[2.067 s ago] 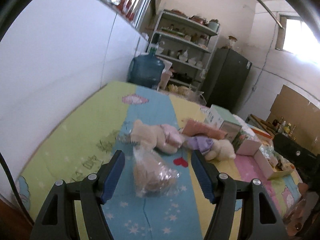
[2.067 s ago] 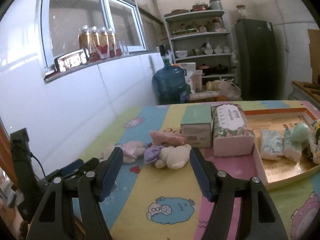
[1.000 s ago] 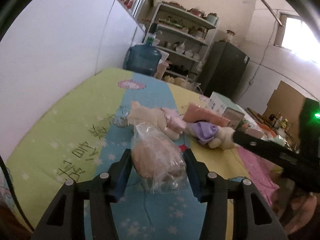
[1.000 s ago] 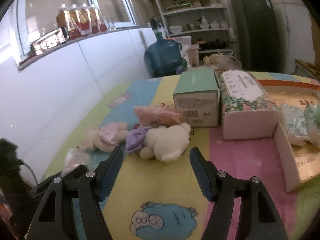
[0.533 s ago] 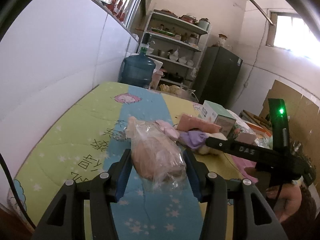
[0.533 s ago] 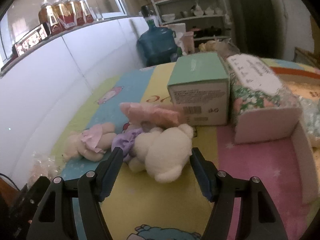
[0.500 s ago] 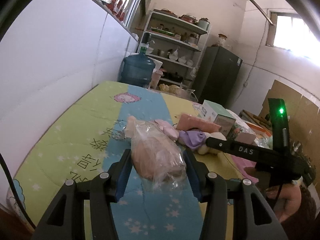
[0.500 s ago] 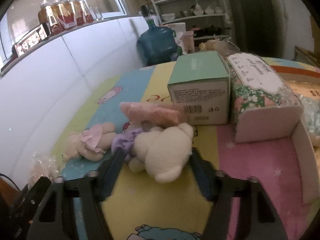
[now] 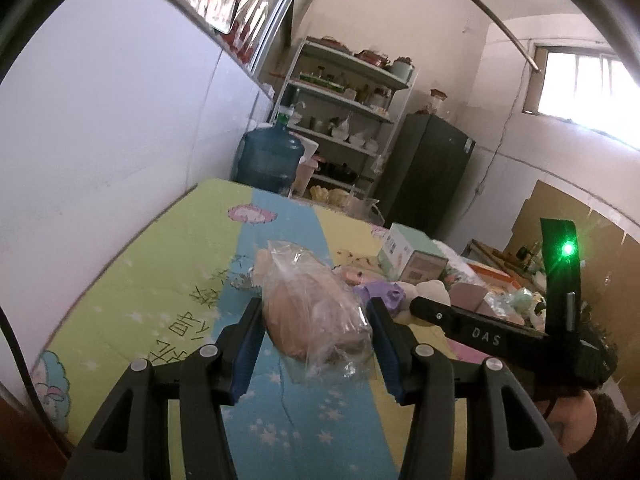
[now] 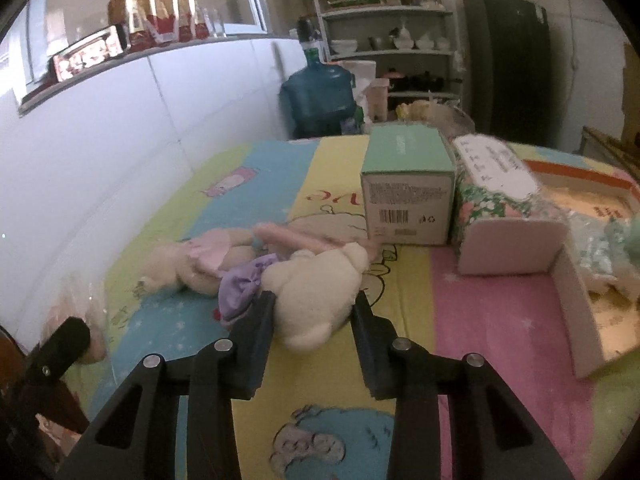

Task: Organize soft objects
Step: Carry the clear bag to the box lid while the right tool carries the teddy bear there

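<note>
A beige plush toy wrapped in a clear plastic bag is clamped between the blue pads of the left gripper, above the striped cartoon-print mat. A cream teddy bear in a purple dress, lying on the mat, is squeezed by the right gripper, whose jaws have just been closing.

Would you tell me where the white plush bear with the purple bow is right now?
In the right wrist view, the white plush bear lies on the cartoon mat between the right tool's closing fingers, just before the green box.
</note>
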Available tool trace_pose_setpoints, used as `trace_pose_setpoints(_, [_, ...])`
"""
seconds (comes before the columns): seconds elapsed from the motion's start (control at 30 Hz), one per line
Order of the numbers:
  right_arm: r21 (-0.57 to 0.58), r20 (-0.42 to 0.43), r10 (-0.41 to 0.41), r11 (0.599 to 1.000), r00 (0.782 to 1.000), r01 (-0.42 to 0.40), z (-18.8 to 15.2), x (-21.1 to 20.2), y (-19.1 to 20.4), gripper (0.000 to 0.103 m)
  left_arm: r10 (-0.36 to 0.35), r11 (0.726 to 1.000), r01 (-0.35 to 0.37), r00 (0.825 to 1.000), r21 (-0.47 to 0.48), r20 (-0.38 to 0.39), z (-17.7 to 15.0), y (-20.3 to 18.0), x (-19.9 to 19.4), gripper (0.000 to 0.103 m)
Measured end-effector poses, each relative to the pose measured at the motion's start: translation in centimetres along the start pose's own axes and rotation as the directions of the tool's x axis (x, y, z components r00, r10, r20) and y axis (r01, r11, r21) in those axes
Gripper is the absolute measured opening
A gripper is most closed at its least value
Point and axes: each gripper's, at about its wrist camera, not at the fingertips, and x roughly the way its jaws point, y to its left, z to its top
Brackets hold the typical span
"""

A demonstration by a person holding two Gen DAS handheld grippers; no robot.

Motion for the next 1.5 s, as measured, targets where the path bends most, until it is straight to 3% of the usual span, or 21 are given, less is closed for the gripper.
trace_pose_setpoints(0.2, [-0.023,0.06,-0.009,1.0,0.998,0.01,-0.1,-3.5,1.3,0.038,-0.012,1.0,0.011,0.998,0.022,0.055,0.6,-1.2,-2.2,0.052])
trace_pose_setpoints(0.33, [-0.031,0.15,-0.023,0.999,0.988,0.028,0.0,-7.1,1.6,0.038,-0.005,0.998,-0.001,0.996,0.065,0.084,1.4,-2.7,-3.5,0.052])
trace_pose_setpoints(0.6, [0.023,0.24,-0.046,0.999,0.97,0.042,-0.6,-11.4,-0.6,0.038,-0.033,0.988,0.018,0.995,0.15,0.097,1.8,-6.7,-4.2,0.052])
trace_pose_setpoints(1.13, [0.157,0.351,-0.129,0.984,0.927,0.078,-0.9,-16.1,-9.9,0.038,-0.114,0.965,0.095,0.991,0.244,0.066,3.6,-15.5,0.6,0.052])
trace_pose_setpoints(1.5, [0.217,0.372,-0.192,0.969,0.908,0.116,-0.3,-17.8,-15.9,0.038,-0.155,0.951,0.146,0.988,0.272,0.008,3.8,-21.7,5.5,0.052])
